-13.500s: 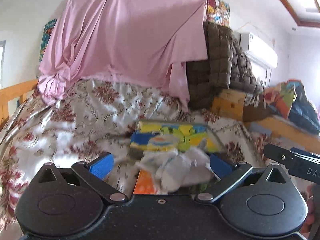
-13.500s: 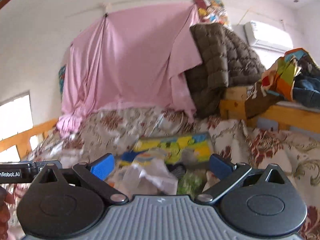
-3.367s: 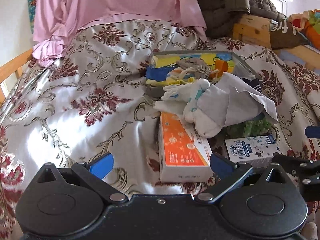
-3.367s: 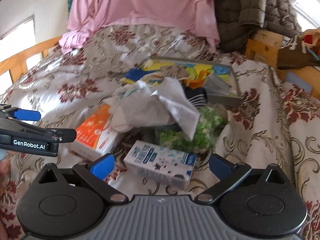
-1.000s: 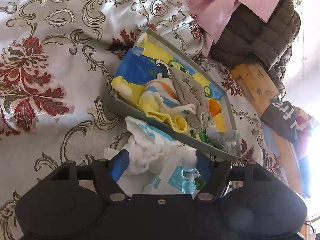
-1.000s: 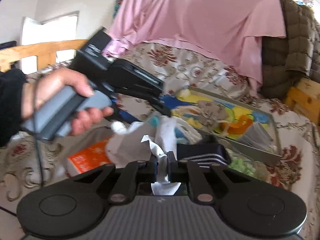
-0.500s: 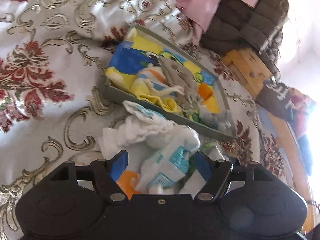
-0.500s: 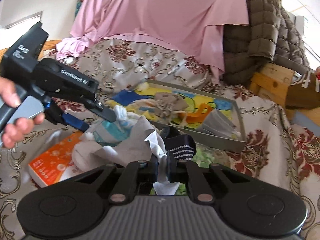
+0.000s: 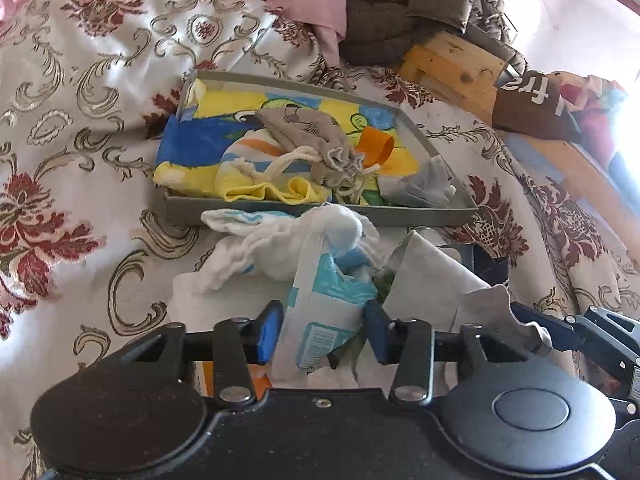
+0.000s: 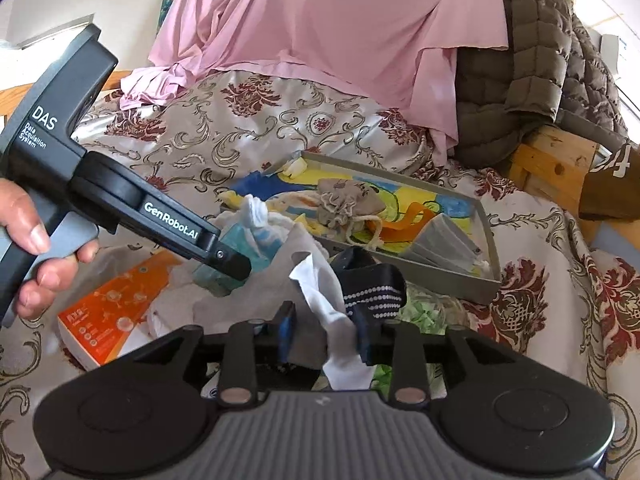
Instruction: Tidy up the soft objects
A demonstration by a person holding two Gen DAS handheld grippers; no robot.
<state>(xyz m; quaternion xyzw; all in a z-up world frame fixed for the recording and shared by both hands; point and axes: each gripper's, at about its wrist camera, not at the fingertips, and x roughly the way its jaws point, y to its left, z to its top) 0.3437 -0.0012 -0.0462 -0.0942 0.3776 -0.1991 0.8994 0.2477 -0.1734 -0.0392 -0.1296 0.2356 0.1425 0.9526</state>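
**Risk Check and Item Count: Double Grasp Over the Bed**

On the bed (image 10: pixel 240 128), in front of the grey tray (image 9: pixel 280 210), you hold two items at once. Your left hand-held gripper (image 9: pixel 320 328) is closed firmly on the teal-and-white wipes pack (image 9: pixel 324 300), which carries a bunched white cloth (image 9: pixel 280 240) on top. Your right hand-held gripper (image 10: pixel 324 334) stands partly closed, with the white sock (image 10: pixel 332 312) pinched against its right finger only.

**Risks**
- The sock grip is one-sided; a lift may let it slide out.
- The white cloth rests loose on the pack and could drop short of the tray.
- The two grippers sit close together; any crossing move could tangle the fabrics.

**Count**
- Tray: one.
- Inside it: one beige drawstring pouch (image 9: pixel 316 144), one orange piece (image 9: pixel 374 146), one yellow striped cloth (image 9: pixel 256 176), one stack of face masks (image 10: pixel 444 246).
- Outside it: one orange box (image 10: pixel 112 308), one dark dotted sock (image 10: pixel 372 284), one green bag (image 10: pixel 424 308).
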